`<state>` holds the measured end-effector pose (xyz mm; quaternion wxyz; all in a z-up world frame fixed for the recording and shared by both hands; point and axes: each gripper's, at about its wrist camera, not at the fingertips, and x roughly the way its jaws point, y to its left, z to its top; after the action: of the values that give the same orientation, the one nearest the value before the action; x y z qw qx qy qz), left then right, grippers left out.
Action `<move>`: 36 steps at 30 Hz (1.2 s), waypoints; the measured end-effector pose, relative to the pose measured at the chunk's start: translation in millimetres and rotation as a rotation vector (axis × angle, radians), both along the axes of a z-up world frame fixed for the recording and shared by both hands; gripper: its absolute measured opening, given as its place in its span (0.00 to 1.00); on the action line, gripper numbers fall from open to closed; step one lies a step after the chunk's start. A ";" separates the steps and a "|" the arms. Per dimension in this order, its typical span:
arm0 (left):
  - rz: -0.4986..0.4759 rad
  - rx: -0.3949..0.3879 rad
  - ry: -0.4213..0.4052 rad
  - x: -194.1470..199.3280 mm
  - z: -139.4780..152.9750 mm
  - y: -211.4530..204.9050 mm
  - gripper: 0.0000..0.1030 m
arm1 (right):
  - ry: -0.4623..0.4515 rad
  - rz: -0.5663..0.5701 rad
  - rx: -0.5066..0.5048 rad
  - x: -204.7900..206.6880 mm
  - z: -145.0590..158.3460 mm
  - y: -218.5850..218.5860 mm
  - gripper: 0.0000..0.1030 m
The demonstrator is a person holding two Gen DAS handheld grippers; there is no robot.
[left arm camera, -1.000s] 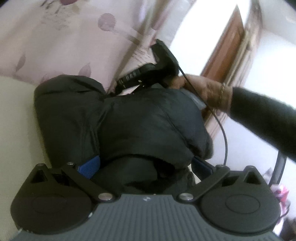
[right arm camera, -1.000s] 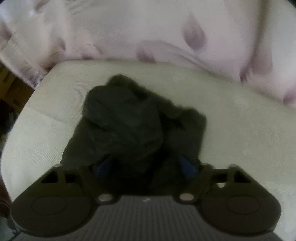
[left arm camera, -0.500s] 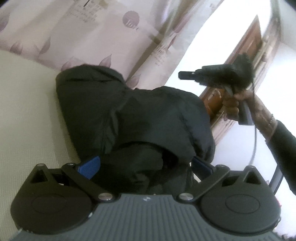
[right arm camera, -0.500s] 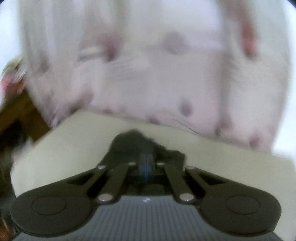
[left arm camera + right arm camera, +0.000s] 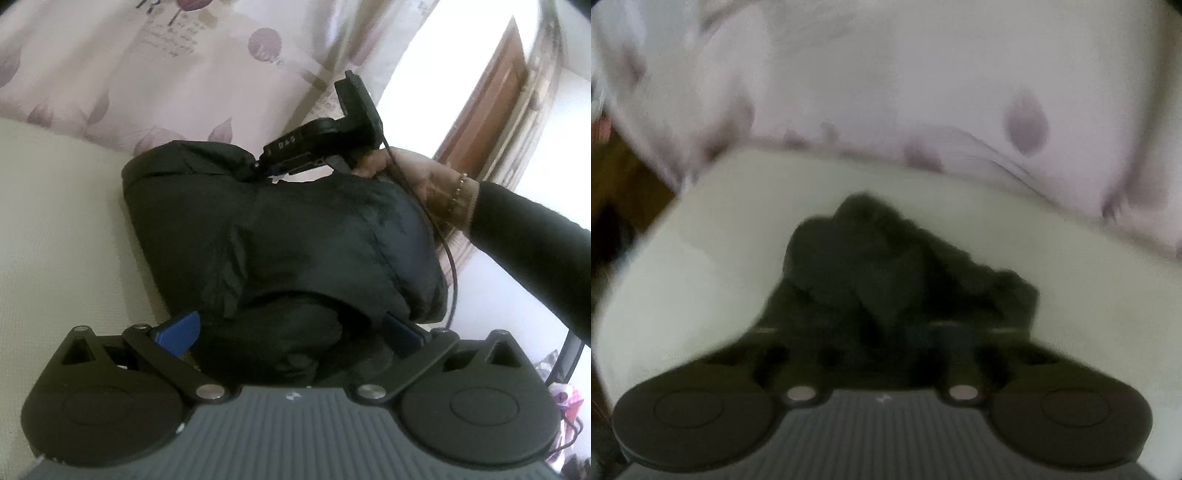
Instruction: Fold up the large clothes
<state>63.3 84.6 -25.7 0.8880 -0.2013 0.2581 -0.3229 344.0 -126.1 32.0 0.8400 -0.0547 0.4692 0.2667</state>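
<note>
Folding nearly done: black jacket (image 5: 288,236) bundled on cream cushion (image 5: 55,229). Left claw (image 5: 291,328) wide, straddling hem, pads not pressing. Right claw (image 5: 271,168) at far edge, just reopening slightly, grip unclear. Next: tuck and flatten bundle.

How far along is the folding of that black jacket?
Mostly done, it seems: the black jacket lies bundled into a compact fold on the cream cushion. In hand: the left gripper has its jaws wide around the near end, while the right gripper, jaws just opening, sits at the far edge; whether cloth is between them is unclear. Left, probably: a final tuck and letting go.
</note>
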 end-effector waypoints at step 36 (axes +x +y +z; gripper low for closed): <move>-0.005 -0.069 0.009 0.3 6.4 -7.2 1.00 | 0.030 -0.077 0.146 -55.4 48.0 -60.2 0.86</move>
<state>63.7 77.4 -19.3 0.8785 -0.2325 0.2516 -0.3329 288.6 -186.3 80.0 0.8443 0.0286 0.4627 0.2687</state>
